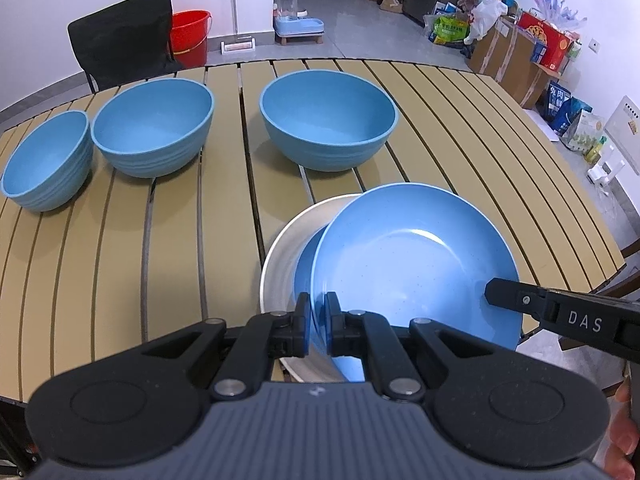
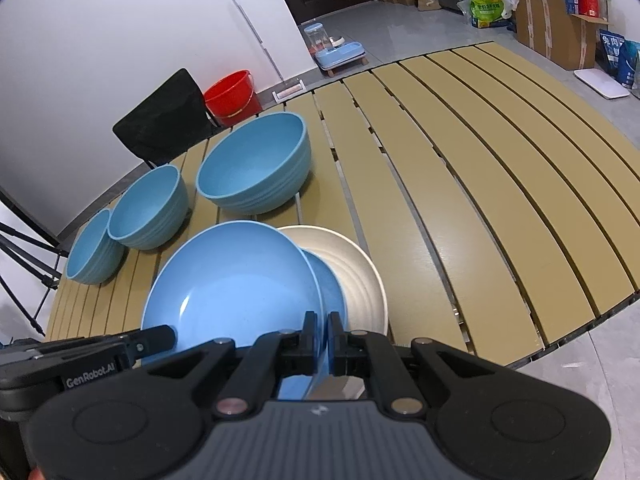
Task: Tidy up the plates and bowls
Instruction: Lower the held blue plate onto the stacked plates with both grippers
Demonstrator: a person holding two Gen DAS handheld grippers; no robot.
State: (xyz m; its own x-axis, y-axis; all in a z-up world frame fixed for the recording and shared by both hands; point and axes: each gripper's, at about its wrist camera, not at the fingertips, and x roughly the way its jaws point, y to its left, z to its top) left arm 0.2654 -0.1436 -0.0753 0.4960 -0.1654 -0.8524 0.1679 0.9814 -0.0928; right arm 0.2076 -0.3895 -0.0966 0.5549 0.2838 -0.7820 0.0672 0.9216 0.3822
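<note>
A light blue plate [image 1: 412, 264] [image 2: 232, 284] hangs tilted over a stack of a darker blue plate [image 1: 306, 276] [image 2: 334, 292] on a white plate [image 1: 280, 256] [image 2: 360, 272]. My left gripper [image 1: 317, 303] is shut on its near rim. My right gripper [image 2: 322, 322] is shut on the rim at the opposite side; its finger [image 1: 508, 298] shows on the plate's right edge in the left wrist view. Three blue bowls stand in a row behind: small [image 1: 48, 164] [image 2: 90, 252], middle [image 1: 154, 128] [image 2: 148, 208], large [image 1: 328, 120] [image 2: 256, 164].
The slatted tan table [image 1: 160, 260] [image 2: 460, 160] stretches bare to the right of the stack. A black chair [image 1: 120, 32] and a red bucket [image 1: 190, 36] stand beyond the far edge. Boxes and bags [image 1: 520, 48] line the floor at the right.
</note>
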